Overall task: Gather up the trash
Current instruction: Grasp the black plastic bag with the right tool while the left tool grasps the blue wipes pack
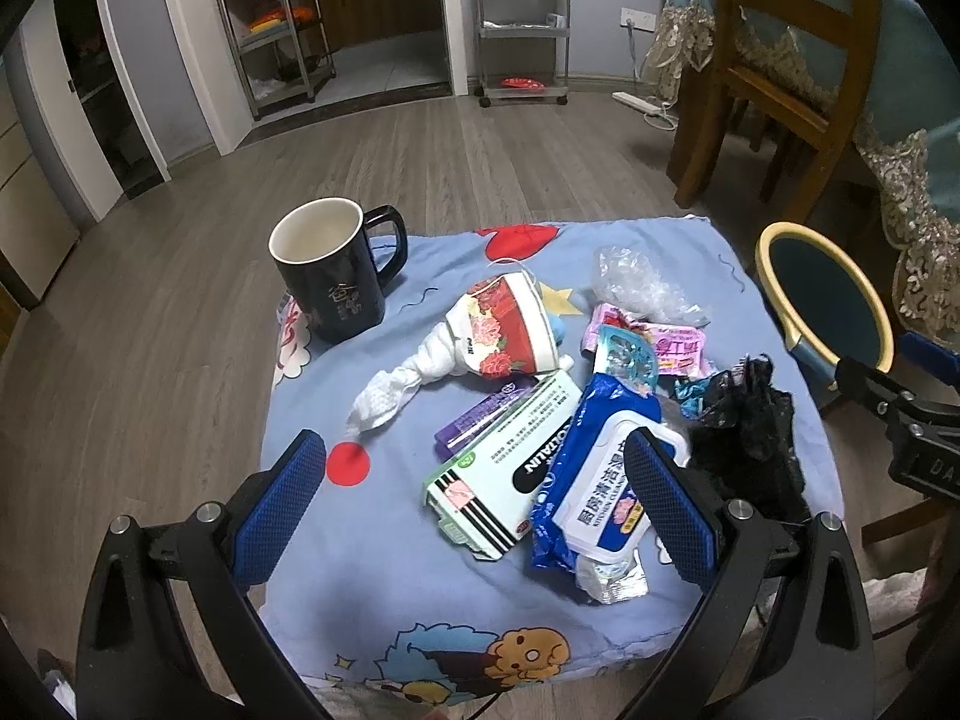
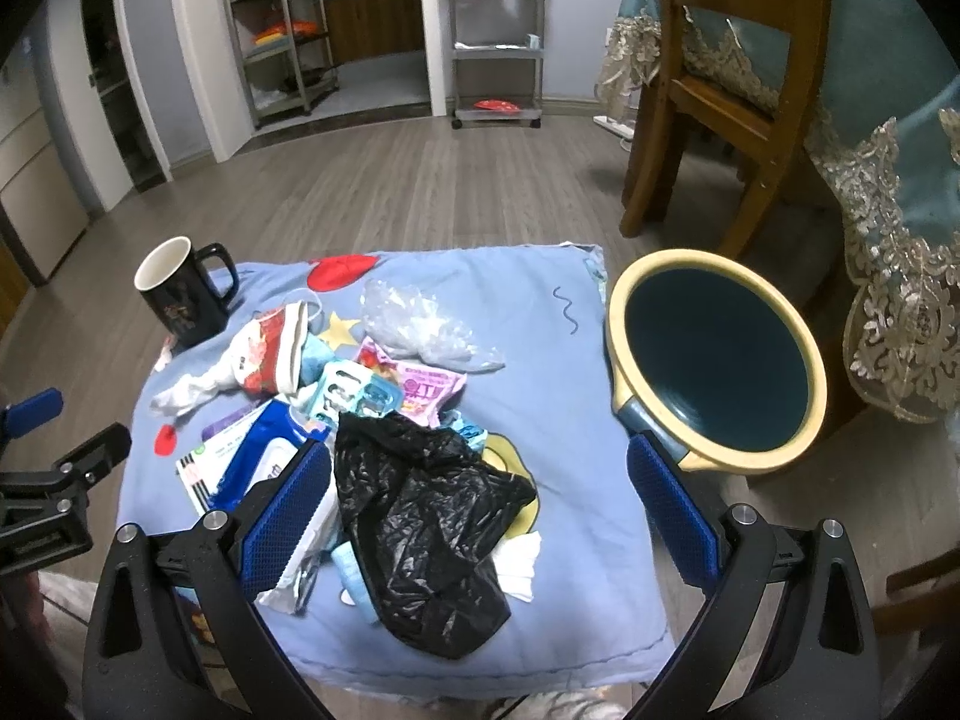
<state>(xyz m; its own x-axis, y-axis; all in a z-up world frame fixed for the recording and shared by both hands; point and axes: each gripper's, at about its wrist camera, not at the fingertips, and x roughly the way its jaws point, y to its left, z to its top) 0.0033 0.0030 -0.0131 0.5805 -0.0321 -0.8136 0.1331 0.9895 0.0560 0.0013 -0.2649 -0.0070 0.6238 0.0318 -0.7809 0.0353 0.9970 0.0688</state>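
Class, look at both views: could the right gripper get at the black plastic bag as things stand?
Probably yes. The right gripper is open, and the black plastic bag lies on top of the pile between its fingers, nothing covering it.

Cushion (image 2: 576,540) carries all items. Mug (image 2: 180,294) at far-left corner. Crumpled bag (image 2: 420,516) lies toward near edge, wet-wipes pack (image 1: 600,480) and carton (image 1: 504,474) to its left. Bin (image 2: 714,360) stands off cushion's right edge.

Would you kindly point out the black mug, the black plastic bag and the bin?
black mug (image 1: 336,294), left wrist view, front wall.
black plastic bag (image 2: 420,516), right wrist view, crumpled middle.
bin (image 2: 618,324), right wrist view, cream rim.
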